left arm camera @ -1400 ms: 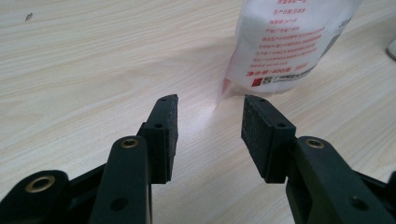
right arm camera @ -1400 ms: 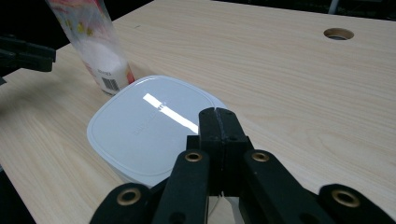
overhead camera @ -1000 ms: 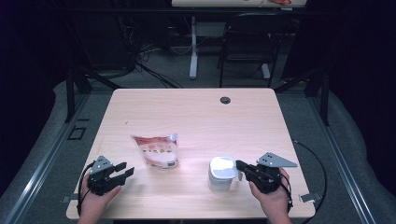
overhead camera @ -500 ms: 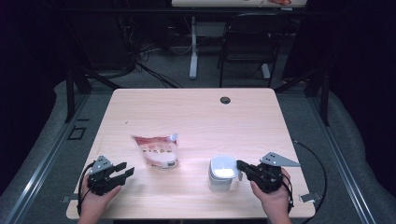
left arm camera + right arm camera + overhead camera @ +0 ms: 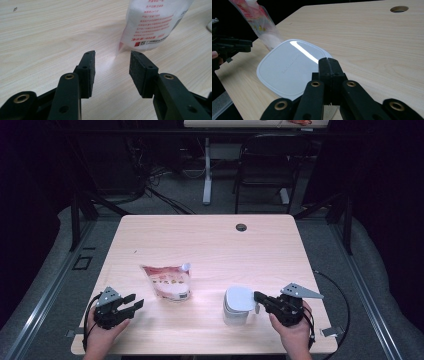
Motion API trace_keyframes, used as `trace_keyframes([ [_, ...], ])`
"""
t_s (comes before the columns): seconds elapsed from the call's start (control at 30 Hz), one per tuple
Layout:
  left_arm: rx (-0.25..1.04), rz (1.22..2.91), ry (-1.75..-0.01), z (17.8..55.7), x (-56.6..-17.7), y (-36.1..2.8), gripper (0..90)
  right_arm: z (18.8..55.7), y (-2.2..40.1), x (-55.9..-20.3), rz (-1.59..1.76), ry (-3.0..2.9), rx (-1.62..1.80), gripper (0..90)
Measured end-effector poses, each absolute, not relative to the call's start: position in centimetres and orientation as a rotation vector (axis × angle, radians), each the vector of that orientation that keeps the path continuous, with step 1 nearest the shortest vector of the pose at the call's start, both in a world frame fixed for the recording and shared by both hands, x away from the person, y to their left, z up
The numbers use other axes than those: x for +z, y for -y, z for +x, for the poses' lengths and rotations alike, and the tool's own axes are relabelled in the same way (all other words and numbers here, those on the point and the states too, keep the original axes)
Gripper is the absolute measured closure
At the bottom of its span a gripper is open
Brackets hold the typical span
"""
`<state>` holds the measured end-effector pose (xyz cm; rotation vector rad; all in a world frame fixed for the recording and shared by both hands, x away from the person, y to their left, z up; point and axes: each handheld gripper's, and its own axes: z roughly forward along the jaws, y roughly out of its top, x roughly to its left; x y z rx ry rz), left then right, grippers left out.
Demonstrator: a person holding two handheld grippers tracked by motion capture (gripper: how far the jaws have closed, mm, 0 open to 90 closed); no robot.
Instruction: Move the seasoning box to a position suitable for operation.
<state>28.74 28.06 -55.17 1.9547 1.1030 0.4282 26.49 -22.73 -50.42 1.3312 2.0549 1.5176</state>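
We held the right gripper (image 5: 258, 297) with fingers clenched together at the edge of the lid (image 5: 241, 298) on the white tub (image 5: 235, 314), near the table's (image 5: 210, 240) front. The left gripper (image 5: 135, 302) lay released, empty, near the pouch (image 5: 167, 281)

In the left gripper view the pouch (image 5: 154, 23) was cut off by the top edge, its small red print too fine to read, and a pale sliver of something at the right edge couldn't be made out. In the right gripper view the shut right gripper (image 5: 329, 62) hid the near rim of the white lid (image 5: 287, 68), whose embossed lettering stayed illegible. The container (image 5: 235, 312) beneath that lid was mostly hidden in the high view.
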Motion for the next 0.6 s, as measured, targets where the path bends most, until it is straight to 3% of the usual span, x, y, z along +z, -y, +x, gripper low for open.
trace_keyframes([
  [0.6, 0.428, 1.955, -1.103, 28.75, -55.16, -28.06, 56.2, 26.47, 22.86, -50.57, 1.35, -2.046, 1.537, 90.0],
])
